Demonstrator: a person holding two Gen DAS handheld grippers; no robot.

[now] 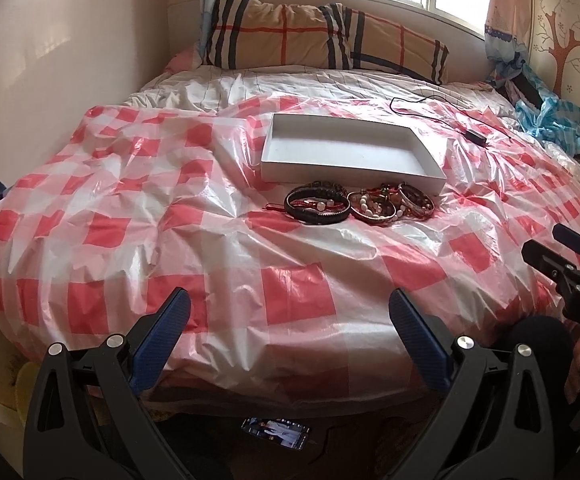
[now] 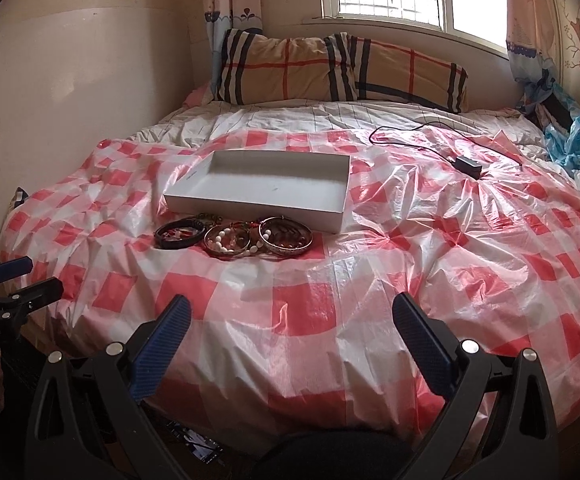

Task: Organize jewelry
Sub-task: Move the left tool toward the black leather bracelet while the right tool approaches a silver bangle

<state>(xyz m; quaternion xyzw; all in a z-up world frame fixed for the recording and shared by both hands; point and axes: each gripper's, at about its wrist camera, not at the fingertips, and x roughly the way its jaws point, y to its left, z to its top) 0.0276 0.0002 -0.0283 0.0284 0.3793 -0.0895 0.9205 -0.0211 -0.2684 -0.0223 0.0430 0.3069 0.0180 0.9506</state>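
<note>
A shallow white box [image 1: 349, 151] [image 2: 266, 184] lies open and empty on the red-and-white checked plastic sheet [image 1: 250, 248] over the bed. Just in front of it lies a pile of bracelets: a black and red corded one [image 1: 317, 204] [image 2: 180, 233], a beaded one with white beads [image 1: 371, 207] [image 2: 228, 241] and a metal bangle [image 1: 415, 199] [image 2: 286, 236]. My left gripper [image 1: 290, 312] is open and empty, near the bed's front edge, well short of the jewelry. My right gripper [image 2: 290, 316] is open and empty too; it also shows at the right edge of the left wrist view [image 1: 561, 256].
A plaid pillow [image 1: 321, 36] lies at the head of the bed under the window. A black charger with its cable [image 1: 474, 134] [image 2: 467, 165] lies right of the box. Blue cloth [image 1: 549, 120] is heaped at the far right. A phone [image 1: 276, 434] lies on the floor.
</note>
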